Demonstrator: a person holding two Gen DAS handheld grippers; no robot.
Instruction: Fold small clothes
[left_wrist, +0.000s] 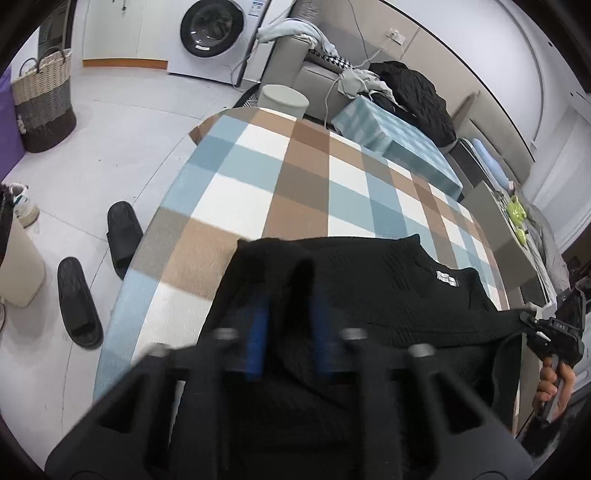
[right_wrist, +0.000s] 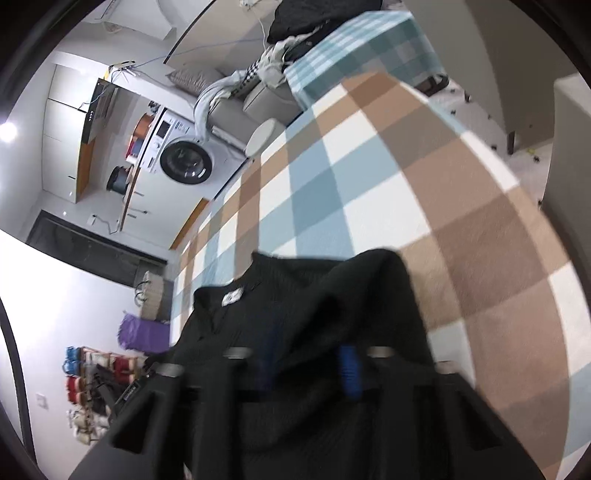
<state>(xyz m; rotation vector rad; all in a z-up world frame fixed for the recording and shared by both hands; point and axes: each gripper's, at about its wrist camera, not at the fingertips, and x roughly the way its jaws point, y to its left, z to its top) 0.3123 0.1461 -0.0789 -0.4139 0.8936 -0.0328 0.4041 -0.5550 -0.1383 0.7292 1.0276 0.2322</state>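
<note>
A black knit top (left_wrist: 388, 295) with a white neck label lies partly on the checked tablecloth (left_wrist: 280, 177). My left gripper (left_wrist: 291, 280) is shut on its near left edge, and cloth hides the fingertips. My right gripper (left_wrist: 532, 321) pinches the garment's right edge in the left wrist view. In the right wrist view the black top (right_wrist: 258, 314) drapes over my right gripper (right_wrist: 310, 332), which is shut on it above the checked cloth (right_wrist: 369, 177).
Two black slippers (left_wrist: 99, 269) and a woven basket (left_wrist: 44, 103) are on the floor to the left. A round stool (left_wrist: 282, 99), a sofa with clothes and a washing machine (left_wrist: 212, 33) stand beyond the table. A second checked table (left_wrist: 399, 140) adjoins at the far right.
</note>
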